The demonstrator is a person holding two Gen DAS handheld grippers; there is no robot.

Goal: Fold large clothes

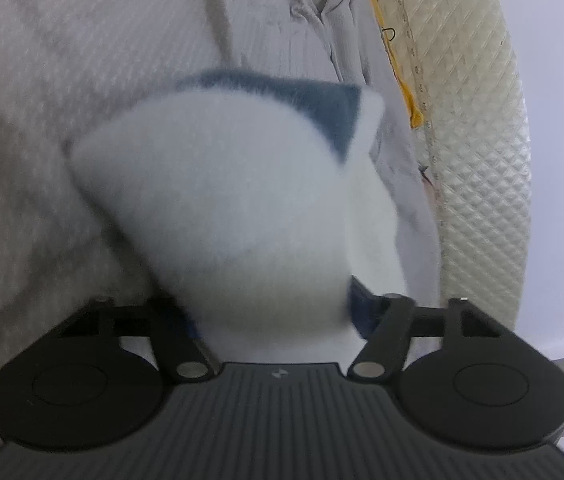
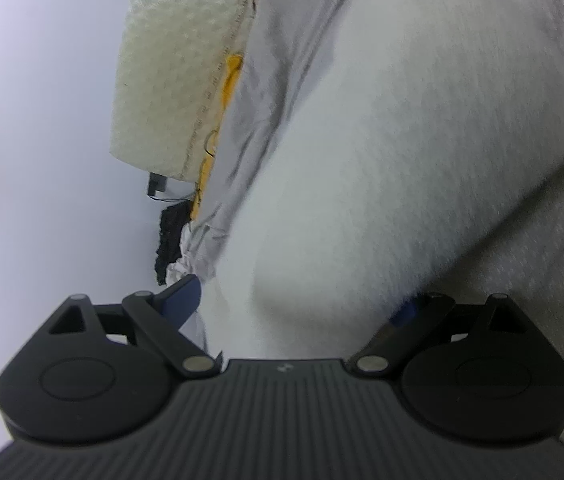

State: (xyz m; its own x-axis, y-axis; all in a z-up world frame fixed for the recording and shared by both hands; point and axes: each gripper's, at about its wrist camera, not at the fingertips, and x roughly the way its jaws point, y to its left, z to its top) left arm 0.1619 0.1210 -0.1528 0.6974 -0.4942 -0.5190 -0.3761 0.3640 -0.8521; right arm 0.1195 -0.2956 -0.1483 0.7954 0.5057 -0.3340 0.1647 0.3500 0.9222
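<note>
Both tools buried in white fleece on the bed

Left wrist view: the left tool (image 1: 277,312) tilts down, jaws partly apart around a bunched white fleece garment (image 1: 221,200) lying on the ribbed bedcover (image 1: 41,120); whether they pinch it I cannot tell.
Right wrist view: the right tool (image 2: 302,304) stands wide, the same fleece (image 2: 382,180) filling the gap beside the quilted mattress (image 2: 177,60).

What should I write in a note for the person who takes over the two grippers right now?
Left gripper: a fluffy white garment with a blue patch sits between its blue fingers; a firm grip cannot be told.
Right gripper: another part of the same garment fills the gap between its fingers; grip also unclear.
The garment lies bunched on the grey bed cover, beside a cream quilted mattress edge.
Done: both ends gathered. No neat fold shows yet.
Left: spread it flat, fold, smooth.
</note>
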